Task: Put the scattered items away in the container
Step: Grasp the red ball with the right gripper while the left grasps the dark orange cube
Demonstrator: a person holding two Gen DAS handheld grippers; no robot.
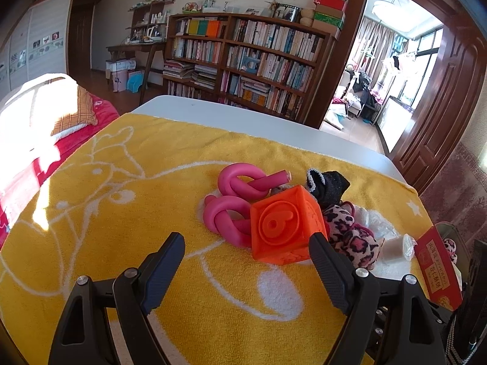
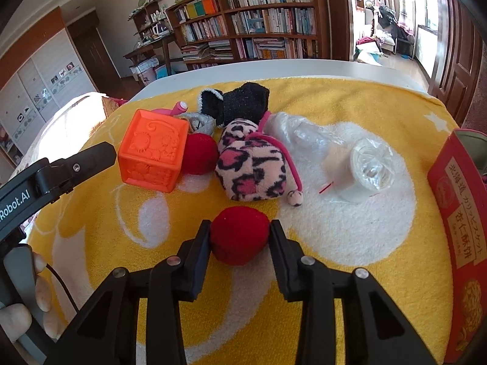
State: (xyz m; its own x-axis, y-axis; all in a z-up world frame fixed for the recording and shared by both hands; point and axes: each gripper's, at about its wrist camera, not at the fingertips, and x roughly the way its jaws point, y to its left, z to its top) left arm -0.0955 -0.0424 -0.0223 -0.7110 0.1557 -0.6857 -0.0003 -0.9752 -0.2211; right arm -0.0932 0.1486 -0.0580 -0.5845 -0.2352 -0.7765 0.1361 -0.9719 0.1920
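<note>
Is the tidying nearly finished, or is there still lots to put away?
Just getting going. In the red box, only a bit of leopard fabric shows. The right gripper is squeezing a red ball; the left gripper is open. Still out: orange cube, second red ball, pink foam knots, black sock, leopard pouch.

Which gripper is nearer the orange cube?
Left. The left gripper is open right at the orange cube, one finger beside it. The right gripper is shut on a red pompom, nearer the camera and clear of the cube.
</note>
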